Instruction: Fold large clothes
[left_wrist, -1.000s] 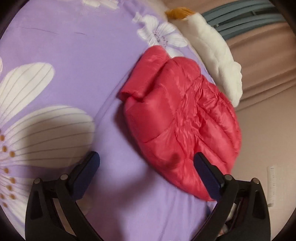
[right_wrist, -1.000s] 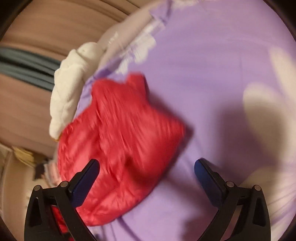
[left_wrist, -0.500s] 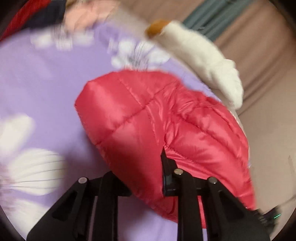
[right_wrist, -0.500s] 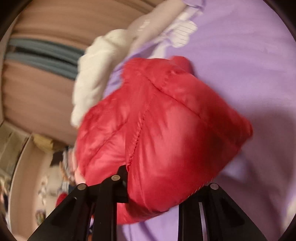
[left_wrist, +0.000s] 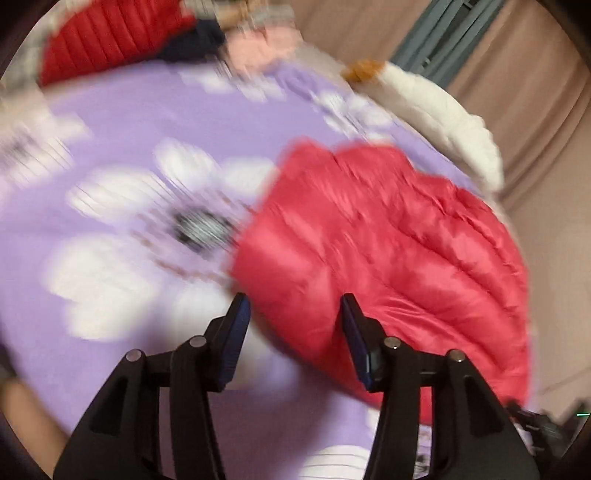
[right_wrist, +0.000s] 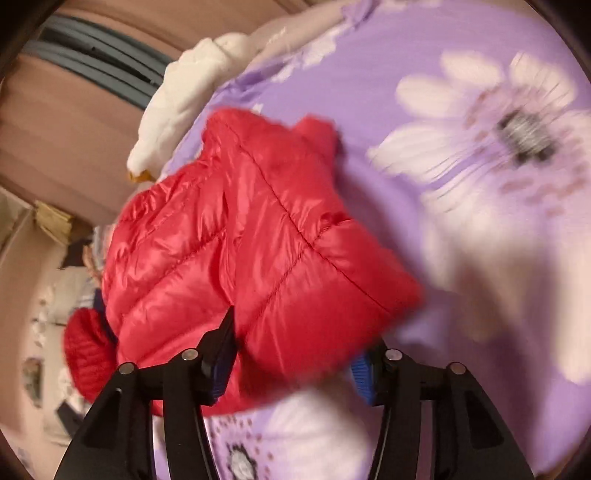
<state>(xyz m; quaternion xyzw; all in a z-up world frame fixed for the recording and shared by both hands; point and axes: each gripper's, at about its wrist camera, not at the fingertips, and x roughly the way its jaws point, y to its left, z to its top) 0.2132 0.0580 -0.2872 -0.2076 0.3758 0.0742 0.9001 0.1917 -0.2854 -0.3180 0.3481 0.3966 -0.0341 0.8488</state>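
Observation:
A red puffer jacket (left_wrist: 388, 251) lies folded in a bundle on the purple flowered bedsheet (left_wrist: 129, 122). My left gripper (left_wrist: 295, 321) is open, its fingers a moderate gap apart at the jacket's near left edge, with nothing clamped. In the right wrist view the same jacket (right_wrist: 258, 251) fills the middle. My right gripper (right_wrist: 295, 354) is open too, with the jacket's near edge lying between its fingers, not pinched. The sheet (right_wrist: 443, 110) stretches to the right.
A white padded garment (left_wrist: 443, 122) lies along the bed's far edge, and shows in the right wrist view (right_wrist: 181, 99). A second red ribbed garment (left_wrist: 110, 37) and other clothes are piled at the far left. A curtain (left_wrist: 535, 110) hangs behind. Clutter sits beside the bed (right_wrist: 55, 332).
Half a second ago both grippers were shut on the jacket. Both have since opened and let it go; the view has swung and the jacket rests on the sheet.

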